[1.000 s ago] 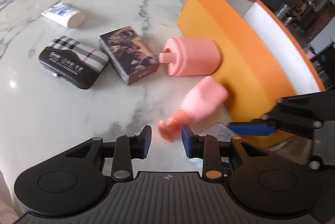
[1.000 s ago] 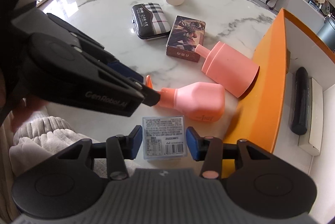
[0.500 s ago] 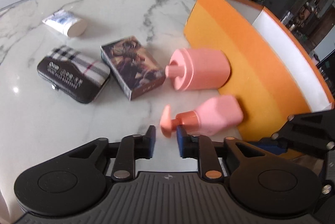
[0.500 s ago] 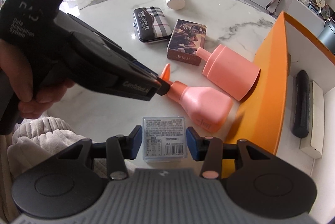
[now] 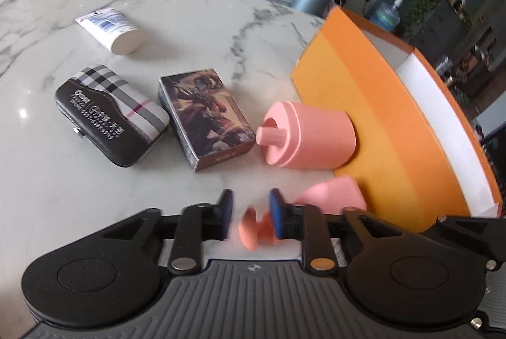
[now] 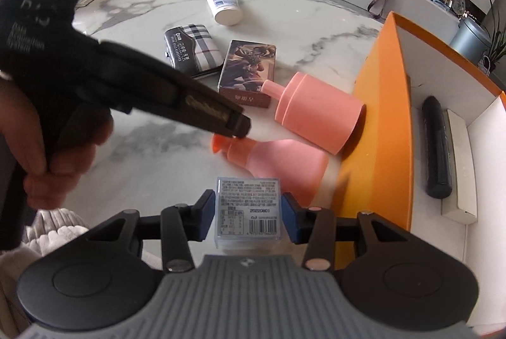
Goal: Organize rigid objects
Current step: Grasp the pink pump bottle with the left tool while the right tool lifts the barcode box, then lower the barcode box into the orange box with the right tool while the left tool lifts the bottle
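Note:
My left gripper (image 5: 249,215) is narrowly open around the orange cap (image 5: 248,229) of a pink bottle (image 5: 332,196) that lies on its side on the marble table; the view is blurred, so contact is unclear. In the right wrist view that bottle (image 6: 284,155) lies beside the orange box (image 6: 382,104), with the left gripper (image 6: 234,127) over its cap. My right gripper (image 6: 248,209) is shut on a small clear box with a barcode label (image 6: 248,209), held above the table. A second pink bottle (image 5: 310,139) lies against the orange box (image 5: 373,117).
A picture-printed box (image 5: 205,117), a plaid and black case (image 5: 110,114) and a white tube (image 5: 110,28) lie on the table to the left. Inside the orange box are a dark cylinder (image 6: 436,149) and a white box (image 6: 458,165).
The left gripper has moved forward over the pink bottle's cap, and the bottle has turned and shifted towards the orange box. The right gripper has kept hold of the clear box.

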Motion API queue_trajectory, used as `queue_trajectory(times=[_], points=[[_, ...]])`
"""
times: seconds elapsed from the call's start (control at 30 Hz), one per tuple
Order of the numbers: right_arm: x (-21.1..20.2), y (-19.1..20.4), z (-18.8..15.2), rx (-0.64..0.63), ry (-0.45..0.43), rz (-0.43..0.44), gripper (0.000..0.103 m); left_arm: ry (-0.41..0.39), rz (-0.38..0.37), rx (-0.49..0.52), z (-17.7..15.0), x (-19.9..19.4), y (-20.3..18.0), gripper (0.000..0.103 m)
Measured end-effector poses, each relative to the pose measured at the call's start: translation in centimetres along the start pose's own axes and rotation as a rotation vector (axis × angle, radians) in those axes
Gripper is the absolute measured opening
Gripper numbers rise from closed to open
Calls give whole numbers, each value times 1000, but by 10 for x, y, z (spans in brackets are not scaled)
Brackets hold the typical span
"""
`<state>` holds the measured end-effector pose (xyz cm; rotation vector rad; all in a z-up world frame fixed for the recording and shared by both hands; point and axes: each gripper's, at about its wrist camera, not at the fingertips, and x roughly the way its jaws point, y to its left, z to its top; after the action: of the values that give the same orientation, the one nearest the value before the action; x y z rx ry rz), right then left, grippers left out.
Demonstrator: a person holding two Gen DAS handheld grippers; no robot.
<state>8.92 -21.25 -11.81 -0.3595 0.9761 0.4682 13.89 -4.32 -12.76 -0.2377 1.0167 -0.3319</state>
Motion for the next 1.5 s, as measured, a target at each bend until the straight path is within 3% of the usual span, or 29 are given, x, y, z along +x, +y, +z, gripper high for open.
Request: queue_trajectory(times=[0.1,0.27,0.53,0.63,0.67,0.83,0.93,1.03,1.13,1.2,1.23,1.3,1.43,1.5], points=[[-1,1,-2,1,-14,1,47,-7,10,11,-1,-2,0,7],[-2,2,-3,5,-35,-6,46,-71,38,62,-3,-23,-9,8],[-26,-7,-3,55,-117,43,46,-106,167,203,-5,-69,-35,9],[-44,-17,-2,100,-157,74,46,-104,209,303,-6,-79,-49,7],[-50,-22,-1,122,-173,88,46,-99,225,346,-6,-81,-55,0],[-86,-55,2,227,-258,118,46,-96,312,594,-6,-87,-82,0],[-103,-80,4,274,-300,96,46,-66,289,599,-5,-84,-86,0],[-111,-106,0,353,-310,154,47,-49,275,477,-1,-88,-77,0],[-116,-122,-6,396,-312,205,47,-6,264,237,4,-92,-52,8],[-118,-129,-6,400,-310,169,47,-1,258,72,4,-96,-33,12],[-116,-133,-6,406,-307,154,47,-2,265,-9,3,-97,-25,16],[-111,-142,-7,425,-287,128,47,15,279,-191,1,-98,-9,37],[-104,-157,-12,432,-263,79,47,45,244,-553,-10,-95,19,49],[-102,-160,-13,429,-263,76,47,42,264,-665,-16,-91,27,55]])
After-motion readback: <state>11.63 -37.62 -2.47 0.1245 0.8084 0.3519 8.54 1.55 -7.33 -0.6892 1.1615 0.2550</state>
